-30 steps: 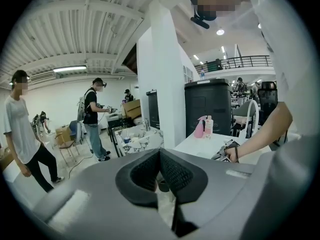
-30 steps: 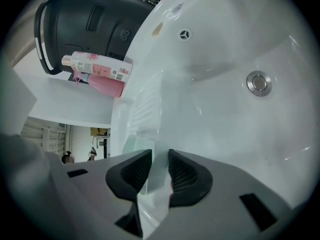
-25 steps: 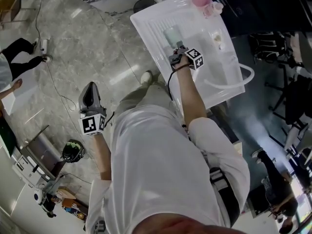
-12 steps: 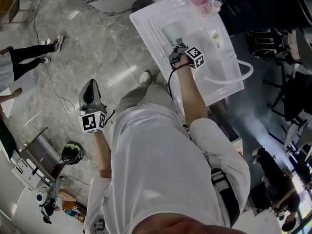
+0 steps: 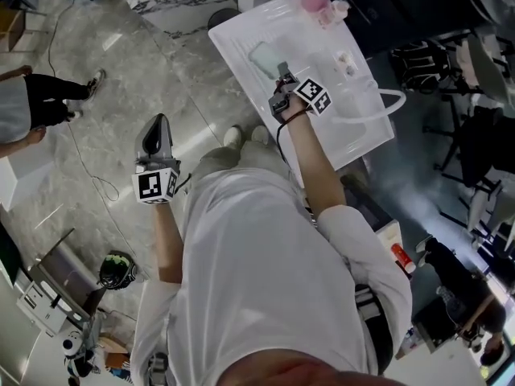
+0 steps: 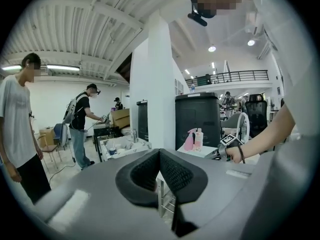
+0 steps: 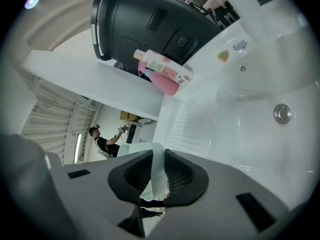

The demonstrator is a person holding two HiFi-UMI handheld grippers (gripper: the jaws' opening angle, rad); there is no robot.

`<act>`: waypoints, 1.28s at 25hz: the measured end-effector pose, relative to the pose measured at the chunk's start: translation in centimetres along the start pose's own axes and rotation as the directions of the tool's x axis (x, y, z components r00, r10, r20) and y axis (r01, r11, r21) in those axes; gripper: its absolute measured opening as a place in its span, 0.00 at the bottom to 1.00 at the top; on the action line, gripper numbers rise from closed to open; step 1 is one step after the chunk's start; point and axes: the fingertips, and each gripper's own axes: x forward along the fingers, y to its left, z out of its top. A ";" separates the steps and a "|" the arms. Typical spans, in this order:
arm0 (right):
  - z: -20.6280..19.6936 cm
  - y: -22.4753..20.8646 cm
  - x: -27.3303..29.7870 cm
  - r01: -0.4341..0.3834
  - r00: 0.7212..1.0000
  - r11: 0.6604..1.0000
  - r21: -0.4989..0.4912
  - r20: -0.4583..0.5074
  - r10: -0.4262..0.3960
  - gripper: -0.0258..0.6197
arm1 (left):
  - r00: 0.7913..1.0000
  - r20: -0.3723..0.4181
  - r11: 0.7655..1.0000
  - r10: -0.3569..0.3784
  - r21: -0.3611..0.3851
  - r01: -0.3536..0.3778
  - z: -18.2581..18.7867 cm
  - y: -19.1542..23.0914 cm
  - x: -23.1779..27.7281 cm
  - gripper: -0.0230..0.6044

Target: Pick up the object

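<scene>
The grasp looks made and the lift is the step in hand: the right gripper [image 5: 280, 77] reaches over the left part of the white counter [image 5: 354, 127], and its own view shows the right gripper [image 7: 159, 176] with its ribbed black pads nearly closed, pinching a thin, pale wall between them. That wall belongs to the object [image 7: 158, 156], which from the head view is a small, pale mint, smooth-sided piece [image 5: 262, 56], probably a thin plastic cup, though the view is too coarse to be sure of the shape. It sits over the ribbed draining board [image 7: 192, 119], towards the counter's left edge; I cannot tell whether it has cleared the surface yet. The counter is glossy moulded plastic with a shallow basin and a round metal drain [image 7: 282, 113]. A pink spray bottle [image 5: 314, 2] and a bottle with a pink label [image 7: 162, 65] stand at its far corner, in front of a black bin [image 7: 150, 21], and a pale hose [image 5: 386, 107] curls off the right edge. The next move calls for a straight, steady raise with a moderate squeeze, since so thin a wall would likely flex or slip. The left gripper [image 5: 158, 131] hangs by the person's side over the marbled floor [image 5: 121, 63], its pads pressed together on nothing [image 6: 159, 159].
</scene>
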 end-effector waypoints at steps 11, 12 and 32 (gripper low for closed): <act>-1.5 8.1 -6.1 -0.139 0.989 0.961 -0.238 0.014 0.146 0.13 | 0.985 0.094 0.989 -0.143 0.045 0.139 3.1 -3.4 2.1 0.04; -1.6 8.8 -6.8 -0.149 0.987 0.952 -0.267 0.016 0.159 0.13 | 0.983 0.102 0.988 -0.152 0.049 0.148 3.4 -3.6 2.2 0.04; -2.3 23.2 -21.1 -0.185 0.911 0.512 -0.839 0.050 0.410 0.13 | 0.932 0.212 0.954 -0.293 0.129 0.270 10.2 -8.9 1.8 0.04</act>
